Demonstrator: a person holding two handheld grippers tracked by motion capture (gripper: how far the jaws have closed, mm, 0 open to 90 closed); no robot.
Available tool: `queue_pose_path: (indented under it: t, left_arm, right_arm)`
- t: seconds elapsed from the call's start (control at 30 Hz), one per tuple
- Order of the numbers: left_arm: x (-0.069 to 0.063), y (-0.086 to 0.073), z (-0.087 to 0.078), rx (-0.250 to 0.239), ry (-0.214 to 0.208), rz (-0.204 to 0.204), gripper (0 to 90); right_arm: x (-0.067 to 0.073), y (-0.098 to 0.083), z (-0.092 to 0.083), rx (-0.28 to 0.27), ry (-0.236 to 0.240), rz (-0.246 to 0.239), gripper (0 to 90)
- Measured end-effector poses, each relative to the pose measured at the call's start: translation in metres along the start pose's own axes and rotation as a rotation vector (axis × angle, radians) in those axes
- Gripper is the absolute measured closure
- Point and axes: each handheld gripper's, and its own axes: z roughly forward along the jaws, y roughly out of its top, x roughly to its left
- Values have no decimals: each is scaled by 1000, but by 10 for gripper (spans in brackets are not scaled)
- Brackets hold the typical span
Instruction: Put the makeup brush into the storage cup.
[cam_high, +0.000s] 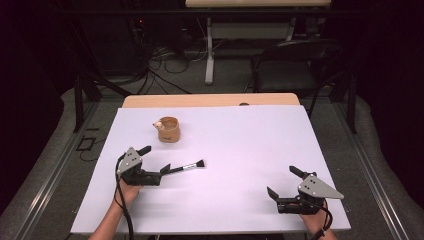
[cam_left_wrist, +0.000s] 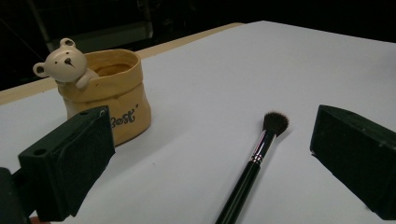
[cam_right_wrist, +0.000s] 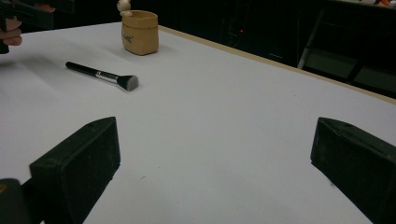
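White table sheet (cam_high: 240, 150) brightly, evenly lit from above; surroundings beyond sheet dark. Soft faint shadows on sheet. Near jaws slightly blurred.

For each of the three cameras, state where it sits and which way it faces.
High view: above the person's side, looking forward and down; forearms, left gripper, right gripper.
Left gripper view: between its open jaws, over the brush toward the bear pot.
Right gripper view: low, across the white sheet.
All three share brush and pot.
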Motion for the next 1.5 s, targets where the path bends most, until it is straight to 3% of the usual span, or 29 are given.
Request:
queue_pose_path:
  t: [0.47,0.6,0.7,1.03,1.17,1.2,1.23,1.27,1.3,1.5]
  left_arm:
    - [8,8,16,49,-40,19,0]
    - [9,10,19,92,-63,34,0]
    - [9,15,21,158,-89,62,0]
    - [12,28,24,242,-121,100,0]
    - [11,35,30,338,-140,128,0]
    - [11,35,30,338,-140,128,0]
    - [10,38,33,393,-148,144,0]
    - [10,38,33,393,-148,144,0]
    - [8,40,36,440,-160,150,0]
    - [5,44,47,525,-171,180,0]
  right_arm:
    - [0,0,1,0,19,-7,8]
    - [0,1,1,-4,20,-7,9]
    - [0,1,1,-3,19,-6,9]
    - [0,1,1,1,22,-7,9]
    - [0,0,1,3,23,-6,9]
    - [0,0,1,3,23,-6,9]
    - [0,1,1,2,24,-7,9]
    - [0,1,1,3,23,-8,9]
    - [0,1,1,3,22,-8,9]
    - [0,1,1,6,24,-8,9]
